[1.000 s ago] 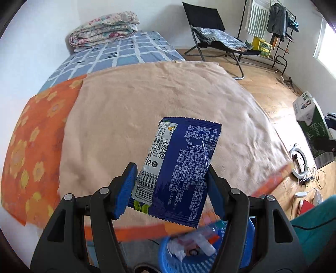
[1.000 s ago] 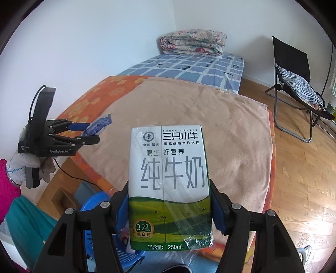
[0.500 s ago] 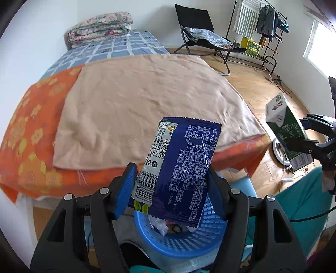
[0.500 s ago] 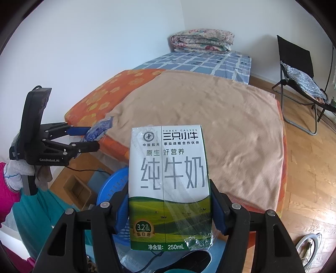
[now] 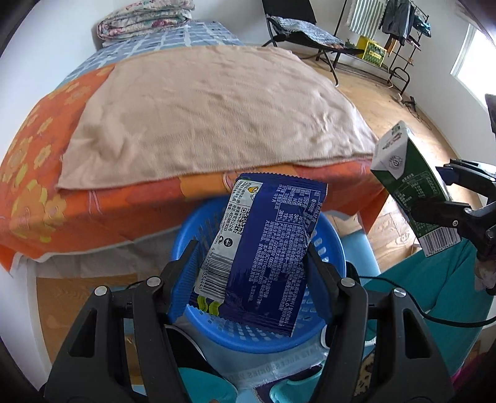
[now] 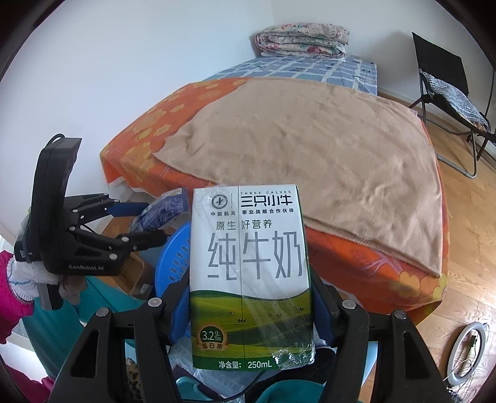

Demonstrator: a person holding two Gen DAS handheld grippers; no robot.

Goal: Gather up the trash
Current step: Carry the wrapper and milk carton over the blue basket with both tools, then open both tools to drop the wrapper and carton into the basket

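Observation:
My left gripper (image 5: 251, 251) is shut on a dark blue snack wrapper (image 5: 269, 241), which hangs upright over the mouth of a blue plastic basket (image 5: 263, 342) on the floor by the bed. To its right, my right gripper (image 5: 434, 195) is shut on a green and white milk carton (image 5: 412, 189), held tilted. In the right wrist view the milk carton (image 6: 251, 272) fills the space between the pads of my right gripper (image 6: 248, 276). The basket (image 6: 173, 257) shows to its left, below my left gripper (image 6: 153, 221) and the wrapper (image 6: 164, 210).
A bed with a tan blanket (image 5: 217, 105) over an orange flowered sheet (image 5: 40, 173) stands just behind the basket. A folding chair (image 6: 446, 90) and a drying rack (image 5: 400, 28) are on the wooden floor beyond. A ring light (image 6: 465, 353) lies at the lower right. Teal-clad legs (image 5: 427, 297) flank the basket.
Both grippers have drawn back from the bed and sunk, each keeping its item. The blue basket has come fully into view under the wrapper, and the right gripper's carton has neared it.

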